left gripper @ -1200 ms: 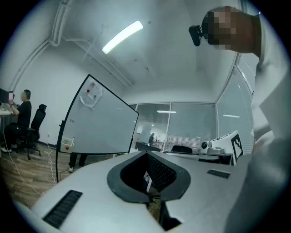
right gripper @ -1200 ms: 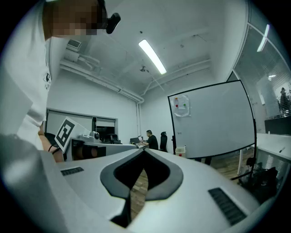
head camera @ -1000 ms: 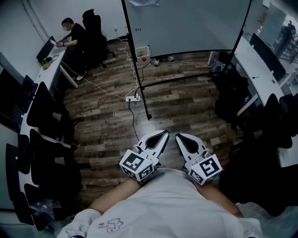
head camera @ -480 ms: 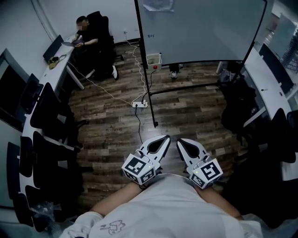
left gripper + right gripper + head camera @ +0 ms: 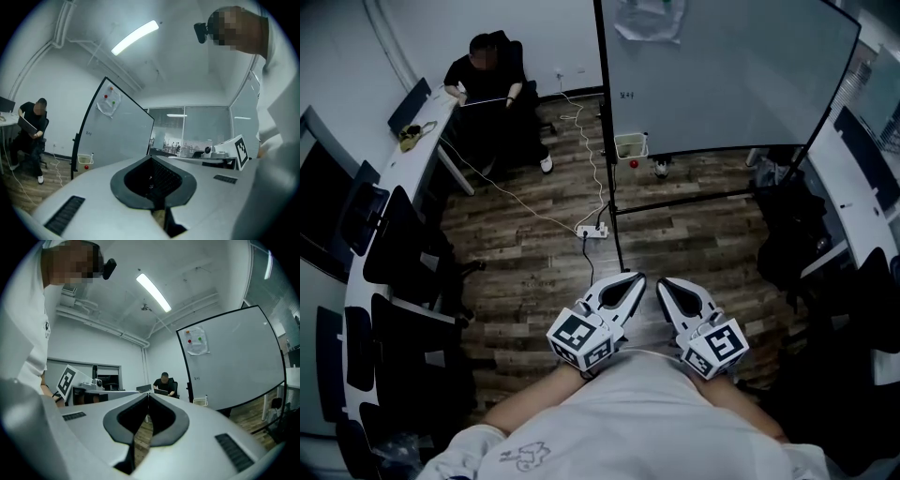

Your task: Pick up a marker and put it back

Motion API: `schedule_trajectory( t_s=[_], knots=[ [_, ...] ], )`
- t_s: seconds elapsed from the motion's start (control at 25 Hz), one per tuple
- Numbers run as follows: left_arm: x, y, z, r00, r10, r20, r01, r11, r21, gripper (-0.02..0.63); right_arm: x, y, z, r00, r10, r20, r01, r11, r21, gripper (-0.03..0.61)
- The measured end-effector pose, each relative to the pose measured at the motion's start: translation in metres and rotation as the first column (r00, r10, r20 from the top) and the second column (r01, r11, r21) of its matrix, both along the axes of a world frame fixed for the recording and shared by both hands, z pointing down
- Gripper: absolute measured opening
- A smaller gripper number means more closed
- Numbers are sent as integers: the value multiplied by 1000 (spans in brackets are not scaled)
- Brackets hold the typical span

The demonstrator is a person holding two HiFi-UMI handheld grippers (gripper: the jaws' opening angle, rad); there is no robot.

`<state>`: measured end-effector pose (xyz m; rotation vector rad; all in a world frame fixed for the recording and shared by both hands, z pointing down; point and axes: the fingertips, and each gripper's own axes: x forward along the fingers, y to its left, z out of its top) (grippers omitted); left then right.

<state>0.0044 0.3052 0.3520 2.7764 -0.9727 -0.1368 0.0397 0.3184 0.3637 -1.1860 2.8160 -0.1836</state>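
Dark plank floor (image 5: 525, 272) all round, and the big smooth whiteboard (image 5: 722, 75) on its black frame ahead. Black chairs (image 5: 403, 244) line the left, with a seated person (image 5: 492, 80) at the white desk (image 5: 408, 164). Left gripper (image 5: 636, 276) and right gripper (image 5: 662, 281), glossy white, are close to the body, tips pressed together on nothing. A power strip (image 5: 592, 231) lies between them and the board. The marker is too small to pick out; a thin stick stands at the little basket (image 5: 630, 146) by the board's foot
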Motion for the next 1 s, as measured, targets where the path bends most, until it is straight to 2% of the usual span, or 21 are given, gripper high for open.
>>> schedule_trajectory(
  t_s=[0.2,0.44,0.76,1.0],
  knots=[
    [-37,-43,-2,1000,2,10,-2,1000,-3,5,-35,-45,-4,1000,8,11,-8,1000,3,12],
    [-60,-72,7,1000,14,14,-13,999,-29,5,-60,-76,4,1000,10,19,-10,1000,-25,12],
    [-70,-103,20,1000,2,-1,-2,998,-62,5,-69,-110,15,1000,-1,10,1,999,-54,12],
    [-68,-145,19,999,-40,-10,39,998,-58,5,-64,-155,13,1000,-29,9,29,998,-54,12]
  ],
)
